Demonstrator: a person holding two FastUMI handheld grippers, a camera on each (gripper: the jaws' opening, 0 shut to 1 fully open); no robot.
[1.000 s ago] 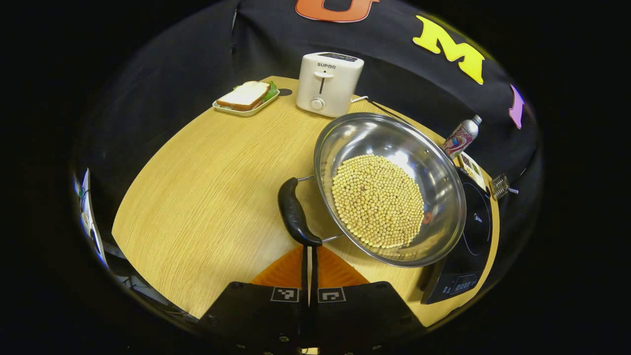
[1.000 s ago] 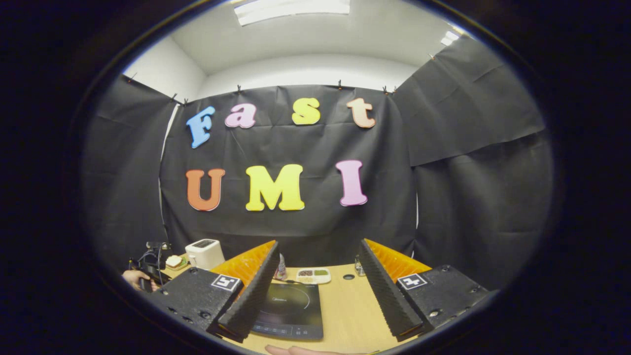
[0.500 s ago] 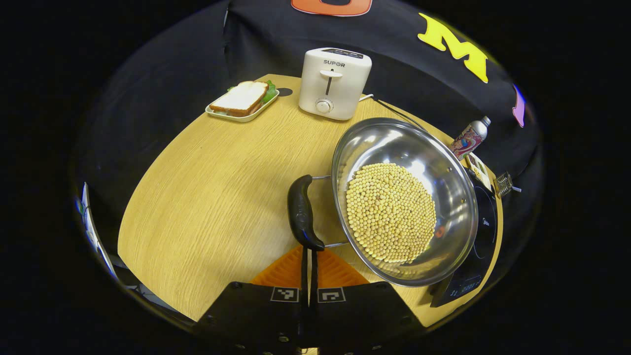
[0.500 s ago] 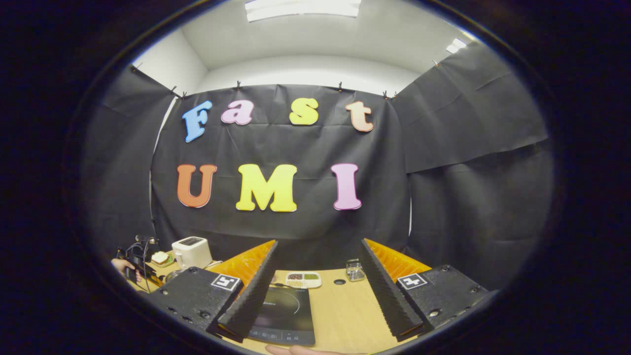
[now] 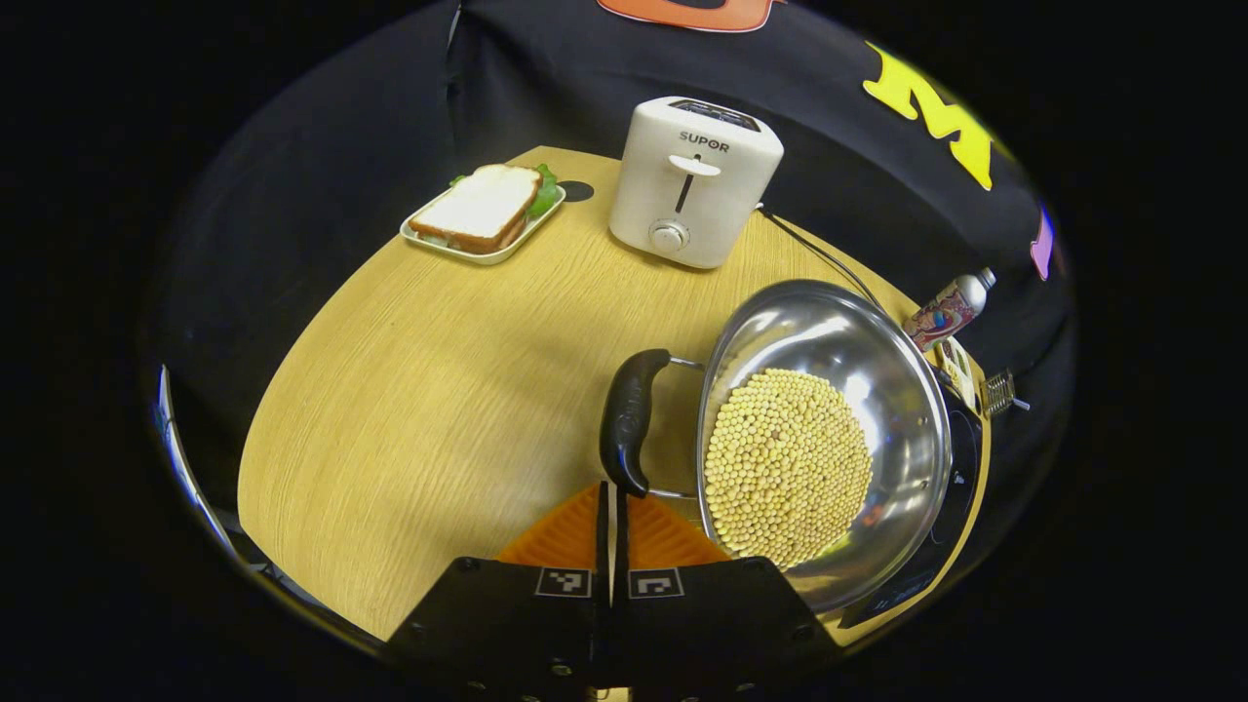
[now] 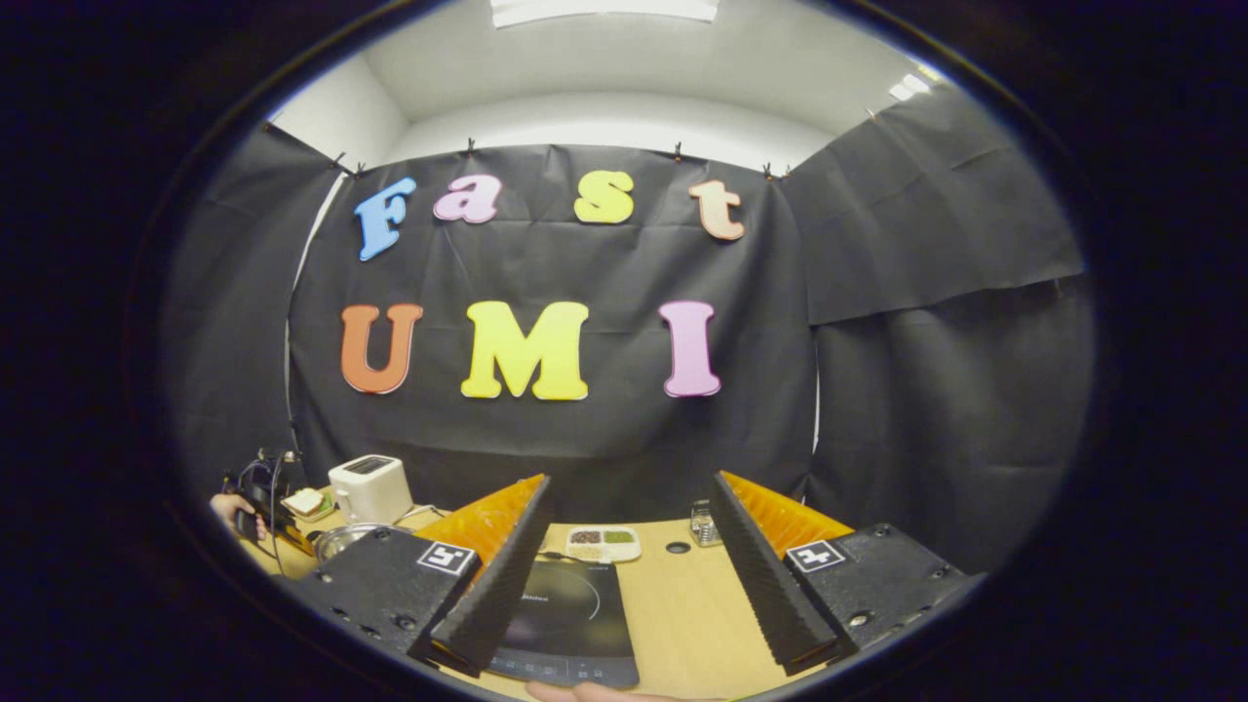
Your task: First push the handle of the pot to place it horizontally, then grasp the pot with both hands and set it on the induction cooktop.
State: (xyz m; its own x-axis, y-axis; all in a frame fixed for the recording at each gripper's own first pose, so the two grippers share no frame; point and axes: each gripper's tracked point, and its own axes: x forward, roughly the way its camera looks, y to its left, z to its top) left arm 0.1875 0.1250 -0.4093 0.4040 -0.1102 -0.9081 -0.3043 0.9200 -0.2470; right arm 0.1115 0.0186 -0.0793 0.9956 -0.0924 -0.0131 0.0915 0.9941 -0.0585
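Wooden table (image 5: 419,390) bears pot (image 5: 829,439) (bean-filled) beside toaster (image 5: 694,180).

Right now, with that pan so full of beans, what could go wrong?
The pan looks tilted, with part of it resting over the cooktop, so the beans could spill if it is pushed harder. The left gripper is closed and only touches the end of the handle, so it might slip off. The right gripper is open above the cooktop and holds nothing, so the pan has no support on that side yet.
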